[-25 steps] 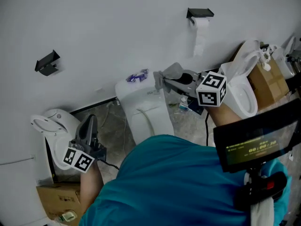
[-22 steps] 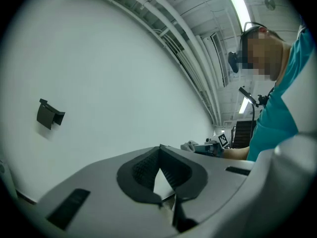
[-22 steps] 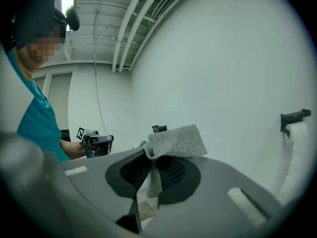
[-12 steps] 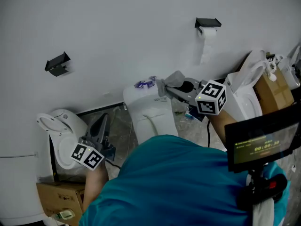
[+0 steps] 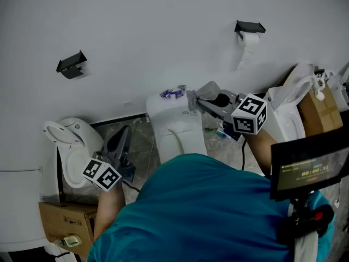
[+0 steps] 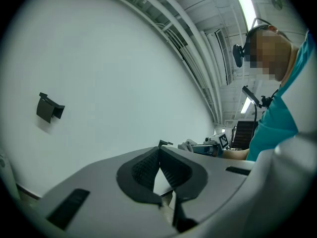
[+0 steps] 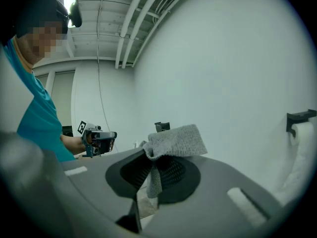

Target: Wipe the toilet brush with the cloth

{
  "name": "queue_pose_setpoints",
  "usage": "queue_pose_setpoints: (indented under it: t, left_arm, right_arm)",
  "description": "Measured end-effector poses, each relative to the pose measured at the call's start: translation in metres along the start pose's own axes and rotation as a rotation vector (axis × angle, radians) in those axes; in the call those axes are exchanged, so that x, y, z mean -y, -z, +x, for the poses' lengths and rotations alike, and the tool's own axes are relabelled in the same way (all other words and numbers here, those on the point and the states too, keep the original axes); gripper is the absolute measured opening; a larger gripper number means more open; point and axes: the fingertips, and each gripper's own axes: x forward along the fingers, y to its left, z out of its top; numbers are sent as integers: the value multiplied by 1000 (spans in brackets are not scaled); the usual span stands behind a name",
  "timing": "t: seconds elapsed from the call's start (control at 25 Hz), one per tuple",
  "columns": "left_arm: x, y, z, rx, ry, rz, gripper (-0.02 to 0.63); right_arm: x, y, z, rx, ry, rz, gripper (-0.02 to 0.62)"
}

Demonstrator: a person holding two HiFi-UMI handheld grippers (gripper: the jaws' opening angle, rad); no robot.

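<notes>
A grey cloth is pinched in my right gripper, a fold standing above the shut jaws and a strip hanging between them. In the head view that right gripper and the cloth hover over the tank of the middle toilet. My left gripper is held low between the left toilet and the middle one, pointing at the wall. In its own view the left gripper is shut with nothing between the pads. No toilet brush shows in any view.
A third toilet stands at the right beside a cardboard box. A paper roll holder and a black bracket are fixed to the white wall. Another box sits low left. A purple wrapper lies on the tank.
The head view has shifted a little, so everything sits further right in the picture. Both grippers keep their places by the toilets, and the cloth stays gripped.
</notes>
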Motion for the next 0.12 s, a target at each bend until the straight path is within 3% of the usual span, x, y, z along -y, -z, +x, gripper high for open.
queue_pose_setpoints:
  t: [0.12]
  left_arm:
    - [-1, 0, 0, -4, 0, -3, 9]
  right_arm:
    - [0, 0, 1, -3, -1, -3, 32]
